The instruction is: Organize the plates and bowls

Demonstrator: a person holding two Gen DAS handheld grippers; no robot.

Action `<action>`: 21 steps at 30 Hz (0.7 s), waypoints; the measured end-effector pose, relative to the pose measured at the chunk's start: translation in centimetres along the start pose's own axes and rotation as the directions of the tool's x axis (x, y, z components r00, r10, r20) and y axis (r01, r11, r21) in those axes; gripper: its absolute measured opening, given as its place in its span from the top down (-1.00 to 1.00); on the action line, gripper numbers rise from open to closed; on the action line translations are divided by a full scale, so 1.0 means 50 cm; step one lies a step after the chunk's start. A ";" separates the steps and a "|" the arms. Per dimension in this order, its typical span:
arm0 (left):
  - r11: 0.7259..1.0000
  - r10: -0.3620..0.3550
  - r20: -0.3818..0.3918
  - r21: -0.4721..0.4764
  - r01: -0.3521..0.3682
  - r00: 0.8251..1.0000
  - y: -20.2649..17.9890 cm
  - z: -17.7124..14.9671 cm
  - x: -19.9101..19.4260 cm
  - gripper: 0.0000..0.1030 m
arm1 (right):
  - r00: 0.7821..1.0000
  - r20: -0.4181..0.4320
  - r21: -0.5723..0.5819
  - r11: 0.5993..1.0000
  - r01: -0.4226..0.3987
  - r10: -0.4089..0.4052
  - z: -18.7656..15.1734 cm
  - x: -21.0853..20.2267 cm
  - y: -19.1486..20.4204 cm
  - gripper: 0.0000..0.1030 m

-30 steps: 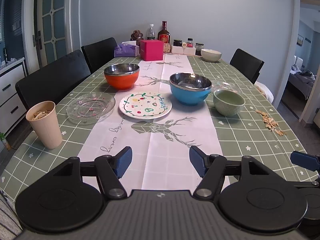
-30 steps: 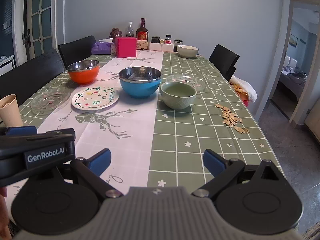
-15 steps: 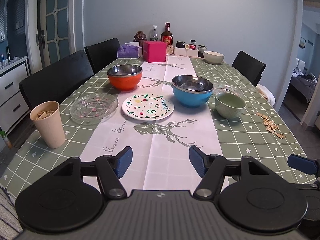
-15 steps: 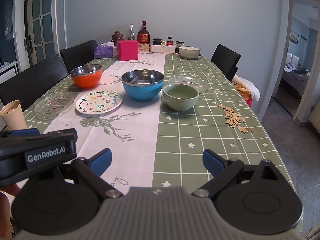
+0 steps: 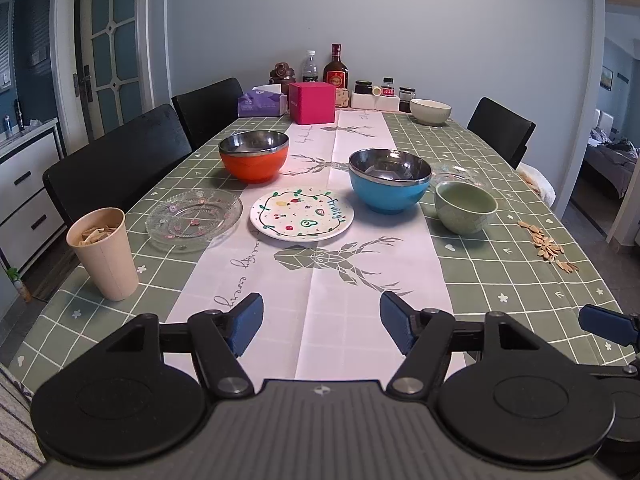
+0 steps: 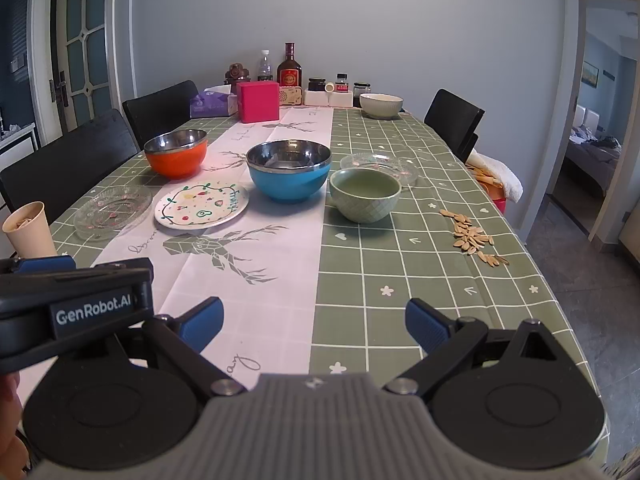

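Left tool wide, empty, above near counter edge; painted plate and blue bowl ahead. Right tool wide, empty; green bowl ahead, orange bowl far left.

A pink box stands at the table's far end. Left of it lies a purple tissue pack; behind it rise a brown liquor bottle and a clear water bottle. Well nearer than the box, at the left edge, stands a beige cup; at the right edge lie scattered seeds.
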State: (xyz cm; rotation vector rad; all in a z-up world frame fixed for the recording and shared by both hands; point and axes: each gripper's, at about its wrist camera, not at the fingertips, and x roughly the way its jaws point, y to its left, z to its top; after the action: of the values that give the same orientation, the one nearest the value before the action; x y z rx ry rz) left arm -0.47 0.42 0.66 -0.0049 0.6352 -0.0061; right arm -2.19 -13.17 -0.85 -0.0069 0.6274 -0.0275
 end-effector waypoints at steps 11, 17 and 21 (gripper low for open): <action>1.000 0.010 0.004 -0.002 -0.010 1.000 0.003 -0.001 -0.002 -0.54 | 1.000 0.002 0.002 1.000 0.002 -0.002 -0.001 0.002 0.001 -0.85; 1.000 0.012 0.007 -0.003 -0.012 1.000 0.002 -0.002 -0.002 -0.54 | 1.000 0.002 0.003 1.000 0.001 -0.001 -0.001 0.002 0.004 -0.85; 1.000 0.013 0.006 -0.007 -0.013 1.000 0.003 -0.002 -0.002 -0.54 | 1.000 0.001 0.004 1.000 0.001 -0.001 0.000 0.002 0.004 -0.85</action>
State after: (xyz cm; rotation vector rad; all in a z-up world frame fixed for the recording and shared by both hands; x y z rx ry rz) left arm -0.64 0.58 0.63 -0.0072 0.6292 0.0082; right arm -2.10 -12.99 -0.89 -0.0030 0.6261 -0.0296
